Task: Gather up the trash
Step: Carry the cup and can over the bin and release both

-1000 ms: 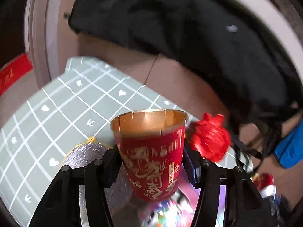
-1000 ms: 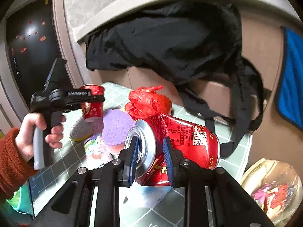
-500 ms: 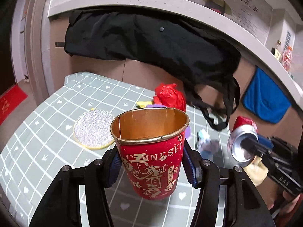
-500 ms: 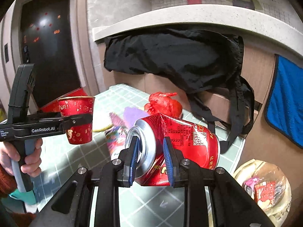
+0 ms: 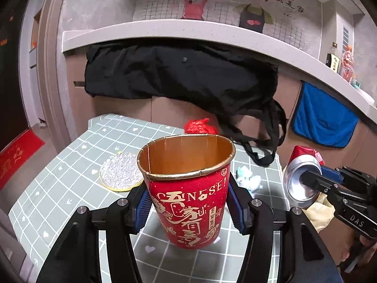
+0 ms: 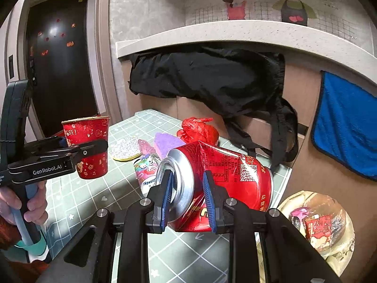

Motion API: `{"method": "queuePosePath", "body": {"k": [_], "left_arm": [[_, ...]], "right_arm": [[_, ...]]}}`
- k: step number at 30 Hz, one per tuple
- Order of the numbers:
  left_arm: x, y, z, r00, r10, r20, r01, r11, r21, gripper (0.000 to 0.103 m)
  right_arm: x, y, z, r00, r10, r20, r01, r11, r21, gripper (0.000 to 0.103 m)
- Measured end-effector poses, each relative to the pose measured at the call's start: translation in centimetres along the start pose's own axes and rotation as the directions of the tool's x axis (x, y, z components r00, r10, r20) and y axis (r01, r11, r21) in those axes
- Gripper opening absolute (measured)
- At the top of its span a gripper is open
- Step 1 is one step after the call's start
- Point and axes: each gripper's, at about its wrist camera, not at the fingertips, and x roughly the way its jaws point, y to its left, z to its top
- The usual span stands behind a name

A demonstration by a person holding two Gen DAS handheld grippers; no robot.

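Black left gripper (image 5: 189, 208); blue pads; silver screws.

Cup (image 5: 188, 188) and can (image 6: 221, 179) higher above table (image 5: 70, 188)

Both grippers' fingers (image 5: 143, 206) clamped, aloft

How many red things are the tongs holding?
2. The red paper cup sits upright in the left tongs; the dented red can lies sideways in the right tongs. Both are held above the table.
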Motion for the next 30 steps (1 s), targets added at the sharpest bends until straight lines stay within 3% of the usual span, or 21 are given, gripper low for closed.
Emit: {"method": "queuePosePath", "body": {"k": [8,16,24,30], "left_arm": [[-1.0,-4.3,1.9,0.997,-0.036,0.071,0.033,0.998,0.051,0.057],[-0.9,-10.9,4.3,0.975,-0.166,0.146,0.15,0.982,0.119,0.057],[2.2,-19.1,4.5,0.945,-0.306,0.117,0.281,0.941,0.191,0.057],[4.5,-23.1,3.6,0.941,-0.333,0.067,0.311,0.923,0.226,0.057]], "right_arm": [[-2.6,-1.6,0.4,0.997,-0.043,0.058,0.042,0.999,0.007,0.024],[-7.8,-5.7,1.5,0.976,-0.154,0.154,0.151,0.988,0.027,0.024],[-12.7,-11.6,0.8,0.936,-0.299,0.186,0.287,0.954,0.087,0.024],[-13.3,-15.2,-0.9,0.926,-0.343,0.156,0.321,0.935,0.151,0.024]]}}
